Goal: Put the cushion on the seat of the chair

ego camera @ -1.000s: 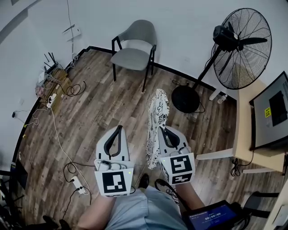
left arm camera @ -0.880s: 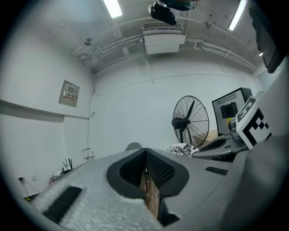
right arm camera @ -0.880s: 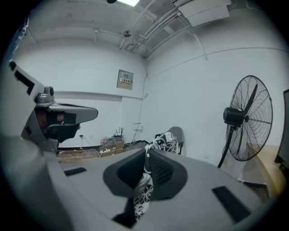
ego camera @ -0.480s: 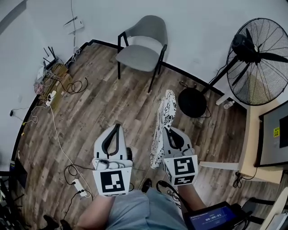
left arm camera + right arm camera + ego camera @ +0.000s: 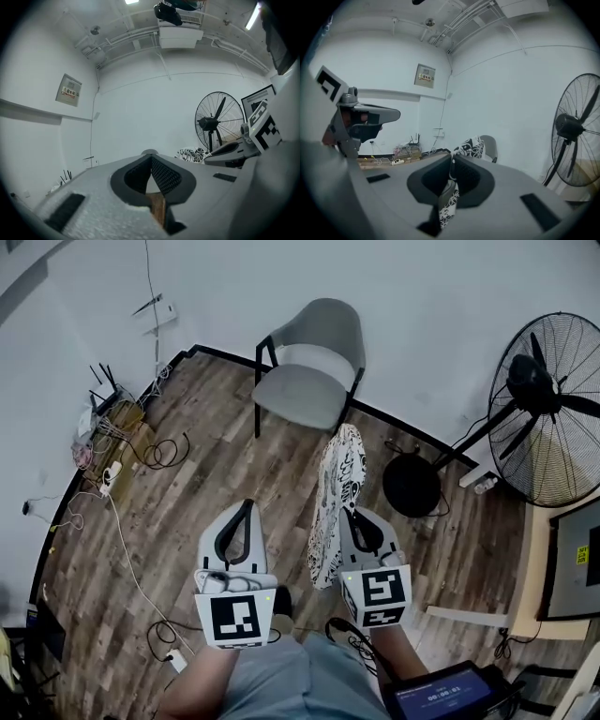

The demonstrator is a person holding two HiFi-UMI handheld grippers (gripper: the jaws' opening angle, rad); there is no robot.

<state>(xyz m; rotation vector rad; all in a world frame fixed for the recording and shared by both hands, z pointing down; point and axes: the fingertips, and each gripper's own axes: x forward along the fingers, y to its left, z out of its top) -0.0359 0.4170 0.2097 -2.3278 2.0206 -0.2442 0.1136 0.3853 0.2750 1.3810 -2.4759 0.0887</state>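
A flat cushion (image 5: 336,486) with a black-and-white pattern hangs on edge, and my right gripper (image 5: 350,513) is shut on its near edge. In the right gripper view the cushion (image 5: 471,147) rises past the gripper's (image 5: 452,160) closed tips. The grey chair (image 5: 309,371) with black legs stands against the white wall just beyond the cushion, its seat bare. It shows behind the cushion as a grey chair (image 5: 490,146). My left gripper (image 5: 248,507) is held level beside the right one, shut with nothing in it; its tips (image 5: 151,158) meet.
A big standing fan (image 5: 553,404) with a round black base (image 5: 412,486) stands to the right of the chair. Cables and a power strip (image 5: 111,451) lie along the left wall. A desk edge (image 5: 572,563) is at far right, a tablet (image 5: 441,695) near my waist.
Both grippers and the cushion have been carried forward towards the chair, which is now closer and more central. The fan has slid to the right edge of the head view.
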